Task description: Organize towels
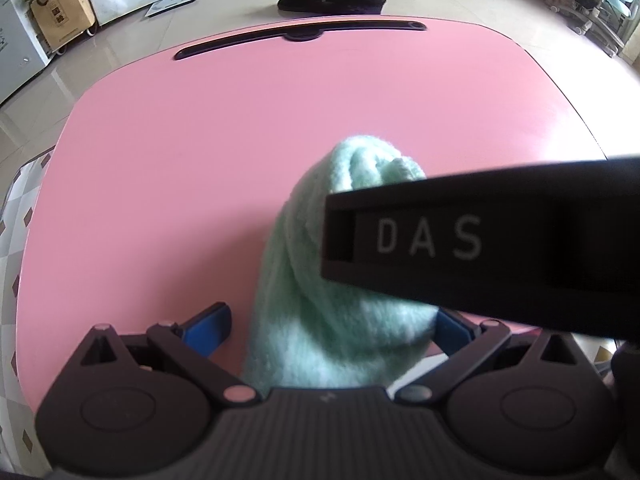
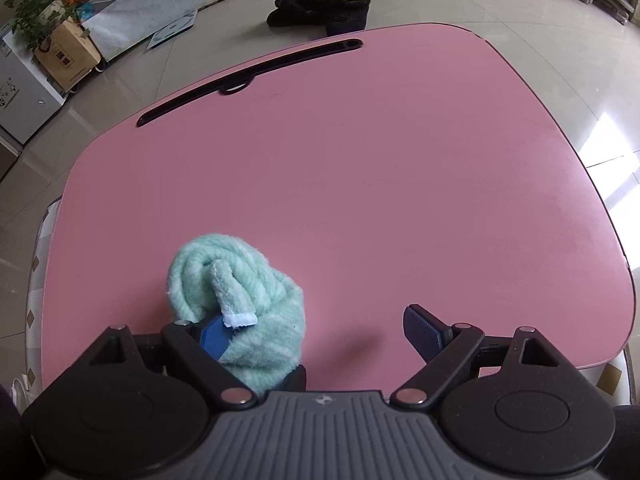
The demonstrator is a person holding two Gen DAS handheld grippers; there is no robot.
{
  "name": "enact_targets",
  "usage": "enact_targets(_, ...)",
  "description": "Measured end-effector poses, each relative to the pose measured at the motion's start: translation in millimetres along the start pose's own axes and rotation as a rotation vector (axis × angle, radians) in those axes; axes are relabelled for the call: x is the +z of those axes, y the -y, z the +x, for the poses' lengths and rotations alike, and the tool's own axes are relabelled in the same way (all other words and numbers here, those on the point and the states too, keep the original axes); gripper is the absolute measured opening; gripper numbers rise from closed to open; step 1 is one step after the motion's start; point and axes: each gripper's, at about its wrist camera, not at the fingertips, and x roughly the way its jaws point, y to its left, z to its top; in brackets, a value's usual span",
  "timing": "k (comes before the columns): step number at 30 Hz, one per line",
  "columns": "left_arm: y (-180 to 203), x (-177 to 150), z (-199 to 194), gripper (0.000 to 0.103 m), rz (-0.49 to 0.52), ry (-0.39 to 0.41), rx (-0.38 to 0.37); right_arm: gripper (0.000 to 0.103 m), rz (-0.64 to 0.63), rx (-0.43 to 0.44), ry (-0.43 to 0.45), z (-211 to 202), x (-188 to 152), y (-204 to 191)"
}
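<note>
"DAS" is read on the black right gripper (image 1: 460, 240); the fluffy mint-green rolled towel (image 1: 320, 280) is flanked by spread left gripper (image 1: 324, 324) jaws; right jaws spread, towel draped over one.

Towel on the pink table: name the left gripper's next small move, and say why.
Probably close the left gripper on the towel: it lies bunched between the open fingers, one of them clear of the cloth, so it is not held there yet.
</note>
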Motion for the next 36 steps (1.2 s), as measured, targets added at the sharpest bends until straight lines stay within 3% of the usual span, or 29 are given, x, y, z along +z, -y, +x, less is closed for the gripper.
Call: enact_targets(36, -68, -17, -16, 0.103, -0.173, 0.006, 0.063, 0.087, -0.124, 0.091, -0.024, 16, -5, -65)
